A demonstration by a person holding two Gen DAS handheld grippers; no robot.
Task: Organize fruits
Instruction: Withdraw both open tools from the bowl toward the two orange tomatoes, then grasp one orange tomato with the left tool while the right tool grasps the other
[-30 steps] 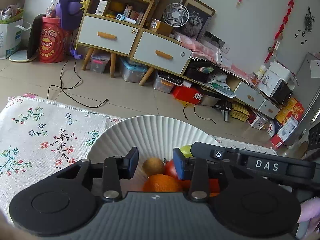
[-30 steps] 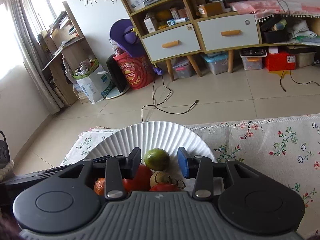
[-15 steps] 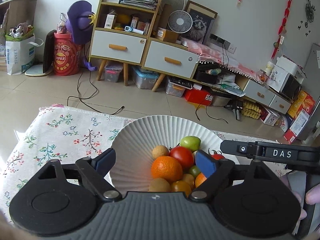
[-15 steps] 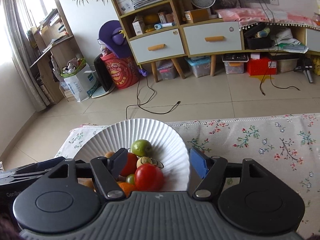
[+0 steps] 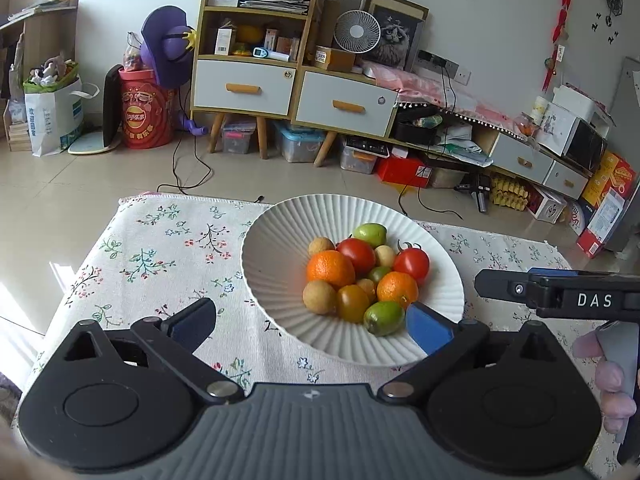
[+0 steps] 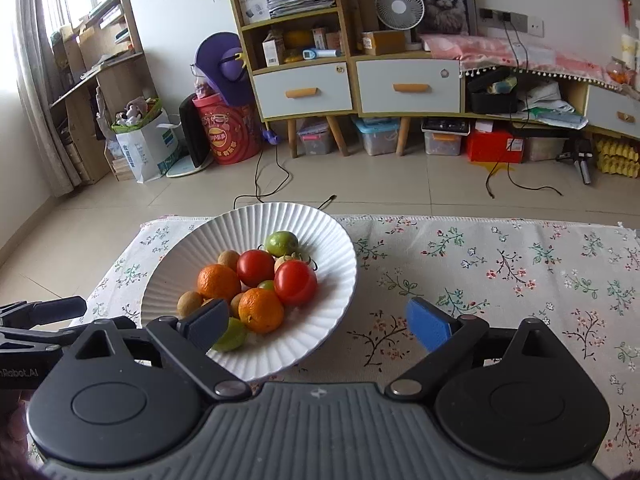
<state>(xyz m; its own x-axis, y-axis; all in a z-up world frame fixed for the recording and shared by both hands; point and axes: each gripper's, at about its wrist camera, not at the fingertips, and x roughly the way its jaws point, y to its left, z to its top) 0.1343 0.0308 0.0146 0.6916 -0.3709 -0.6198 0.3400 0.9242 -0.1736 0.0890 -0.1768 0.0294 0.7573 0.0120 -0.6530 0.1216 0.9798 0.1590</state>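
A white ribbed plate [image 5: 280, 252] [image 6: 320, 248] rests on the floral tablecloth [image 5: 160, 256] [image 6: 500, 272] and holds several fruits: oranges [image 5: 330, 269] [image 6: 219, 282], red tomatoes [image 5: 412, 266] [image 6: 295, 283], green limes [image 5: 384, 317] [image 6: 282, 243] and small brown fruits [image 5: 319, 297]. My left gripper [image 5: 312, 326] hovers over the plate's near rim, its jaws still opening, nothing between the pads. My right gripper [image 6: 318, 326] stands just right of the plate's near edge, jaws also opening and empty. Each gripper shows at the edge of the other's view.
Beyond the table's far edge lies tiled floor with loose cables [image 6: 276, 176]. Wooden drawer cabinets [image 5: 280, 84], storage boxes, a red drum [image 5: 144, 114] and a fan [image 5: 357, 32] line the far wall. Fingers of a hand [image 5: 608, 376] show at the right.
Both grippers went from nearly shut at the fruit pile to wide open and drew back and up from the plate. The whole plate of fruit now shows.
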